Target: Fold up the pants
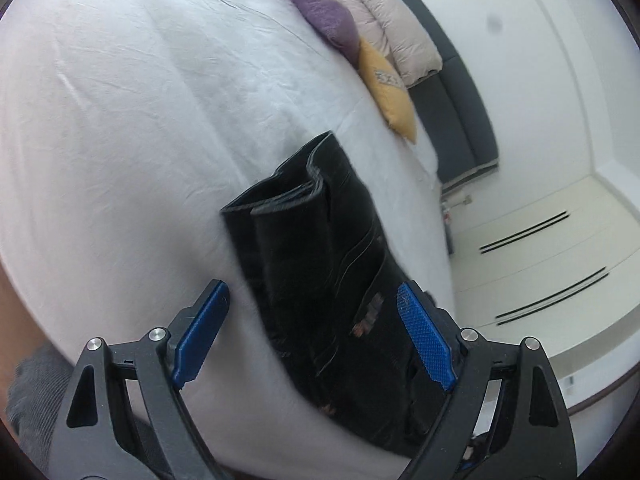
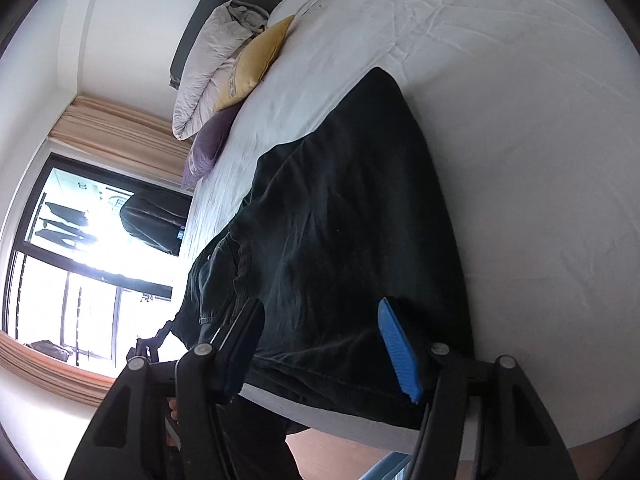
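Black pants (image 1: pixel 320 264) lie on the white bed (image 1: pixel 140 120), folded lengthwise with the leg hems stacked at the far end. My left gripper (image 1: pixel 312 320) is open and hovers over the pants near the bed's edge; its right finger is over the fabric, its left finger over the sheet. In the right wrist view the pants (image 2: pixel 340 220) spread wide across the bed (image 2: pixel 520 140). My right gripper (image 2: pixel 320 336) is open just above the pants' near edge, holding nothing.
A purple pillow (image 1: pixel 324 12), a yellow pillow (image 1: pixel 390 88) and a beige duvet (image 1: pixel 392 20) lie at the head of the bed. A white wardrobe (image 1: pixel 560 240) stands beside the bed. A window (image 2: pixel 80 260) with curtains is opposite.
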Tool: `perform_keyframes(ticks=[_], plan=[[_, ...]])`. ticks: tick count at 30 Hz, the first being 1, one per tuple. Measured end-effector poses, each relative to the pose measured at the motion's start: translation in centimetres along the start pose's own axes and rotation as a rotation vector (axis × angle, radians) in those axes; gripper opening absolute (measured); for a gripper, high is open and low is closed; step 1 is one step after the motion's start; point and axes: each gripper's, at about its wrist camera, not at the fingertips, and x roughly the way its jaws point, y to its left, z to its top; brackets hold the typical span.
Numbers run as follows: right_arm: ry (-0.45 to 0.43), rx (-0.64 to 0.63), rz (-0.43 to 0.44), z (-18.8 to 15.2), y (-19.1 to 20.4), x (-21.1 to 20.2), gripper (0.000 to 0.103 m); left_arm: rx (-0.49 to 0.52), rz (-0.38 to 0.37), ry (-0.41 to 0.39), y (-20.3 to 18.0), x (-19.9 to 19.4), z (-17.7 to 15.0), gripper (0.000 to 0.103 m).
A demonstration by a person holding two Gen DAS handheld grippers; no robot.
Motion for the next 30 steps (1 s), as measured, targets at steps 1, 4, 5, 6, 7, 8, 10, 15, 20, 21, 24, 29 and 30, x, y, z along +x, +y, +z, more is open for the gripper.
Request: perform_keyframes(ticks=[1,4,5,6,7,8,10,15,20,21,24,29,30], plan=[[-0.003,-0.001,-0.001,-0.5,0.0,-0.7,0.063,-0.011,-0.015,0.0,-0.1,0.0,1.3,0.084],[-0.003,-0.003,-0.001,-0.7,-0.4,-1.0,0.063,-0.064,-0.07,-0.003,0.8,1.5,2.7,0.084],[-0.003,-0.005,-0.003,-0.8,-0.4,-1.2,0.063,-0.082,-0.088,-0.006,1.1,1.9,3.0,0.084],[-0.002,-0.007,-0.005,-0.8,-0.4,-1.1,0.063,-0.096,-0.101,-0.008,1.3,2.3,3.2,0.083],[-0.005,-0.007,-0.005,-0.7,-0.3,-1.0,0.063,-0.109,-0.106,-0.013,1.5,2.7,3.5,0.077],[-0.008,-0.007,-0.002,-0.7,-0.2,-1.1,0.063,-0.117,-0.099,-0.017,1.7,2.9,3.6,0.071],[-0.023,-0.008,0.007,-0.4,0.0,-1.7,0.063,-0.133,-0.086,-0.016,2.1,3.4,3.9,0.042],[-0.027,-0.026,0.058,0.8,1.2,-0.7,0.063,-0.209,-0.115,-0.003,3.9,4.1,4.5,0.026],[0.061,-0.083,-0.011,1.2,1.8,3.4,0.063,-0.204,-0.118,-0.016,4.0,3.5,4.8,0.019],[0.062,-0.098,-0.03,1.2,1.9,3.7,0.062,-0.2,-0.118,-0.017,3.8,3.0,4.7,0.018],[0.076,-0.098,-0.015,1.4,3.6,3.3,0.063,-0.188,-0.112,-0.019,3.5,2.8,5.1,0.017],[0.092,-0.259,0.098,1.1,8.2,3.6,0.073,-0.176,-0.09,-0.026,3.0,1.2,4.6,0.017],[0.113,-0.245,0.077,1.2,7.6,4.4,0.076,-0.174,-0.088,-0.026,2.8,1.0,4.6,0.017]])
